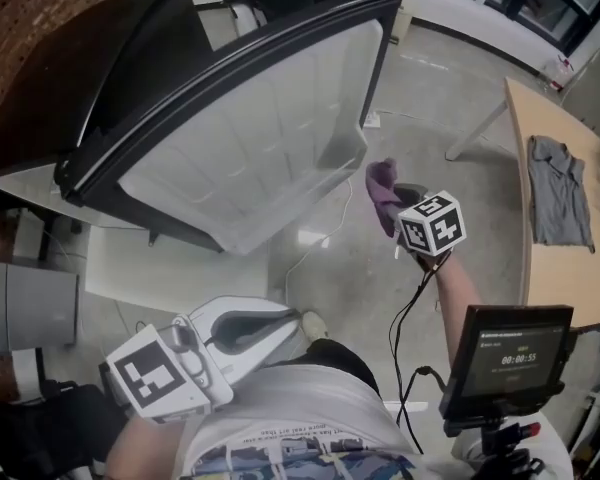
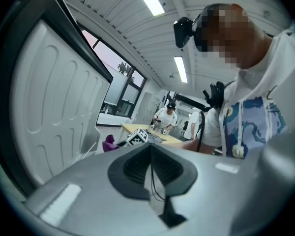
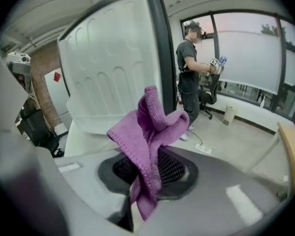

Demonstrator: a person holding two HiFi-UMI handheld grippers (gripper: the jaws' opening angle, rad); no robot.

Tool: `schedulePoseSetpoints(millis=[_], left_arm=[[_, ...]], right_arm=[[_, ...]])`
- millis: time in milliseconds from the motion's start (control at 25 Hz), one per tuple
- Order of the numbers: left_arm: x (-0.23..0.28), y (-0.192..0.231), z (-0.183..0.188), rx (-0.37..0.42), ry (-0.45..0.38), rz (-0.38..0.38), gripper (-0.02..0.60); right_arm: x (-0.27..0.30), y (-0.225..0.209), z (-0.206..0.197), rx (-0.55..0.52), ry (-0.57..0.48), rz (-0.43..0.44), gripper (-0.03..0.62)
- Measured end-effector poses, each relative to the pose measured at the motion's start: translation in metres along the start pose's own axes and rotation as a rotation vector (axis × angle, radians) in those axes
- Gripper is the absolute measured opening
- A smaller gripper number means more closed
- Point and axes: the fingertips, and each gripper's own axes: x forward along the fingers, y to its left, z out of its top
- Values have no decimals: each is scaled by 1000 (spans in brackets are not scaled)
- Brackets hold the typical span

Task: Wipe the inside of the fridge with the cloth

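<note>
1. Because the wiping falls to the right claw [image 3: 148, 181], its jaws are pinched together on the purple cloth [image 3: 146, 132]. They grip a low fold, so most of the fabric stands free above the tips as a loose pad for pressing on a surface.
2. Seen from the head view, the cloth hangs in the air just beside a corner of the open fridge door [image 1: 260, 138] without touching it. No view shows wiping contact.
3. Swung wide, the door turns its white ribbed liner toward the person, which puts that face within reach. I cannot make out the cabinet's own interior.
4. With nothing to carry, the left claw [image 1: 292, 325] is held low and close to the person's body, its jaws drawn together on nothing. It is well apart from both door and cloth, and I judge it to be parked out of the way.
5. Off to the right, a bench [image 1: 555, 273] carries a grey shirt [image 1: 560, 188]; neither bears on the job.
6. My reading is that the task is at its approach and wiping has not yet begun. The next move calls for laying the free bunch of cloth flat onto the liner. A grip this low on the fabric could let it flop or slip under pressure.
</note>
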Motion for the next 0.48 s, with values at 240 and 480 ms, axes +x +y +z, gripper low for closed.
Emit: schedulePoseSetpoints(millis=[240, 480], left_arm=[[-55, 9, -2, 34, -22, 9, 8], [-160, 23, -14, 87, -59, 39, 8]], right_arm=[[-58, 94, 53, -57, -183, -82, 80], [-86, 220, 102, -117, -314, -155, 80]])
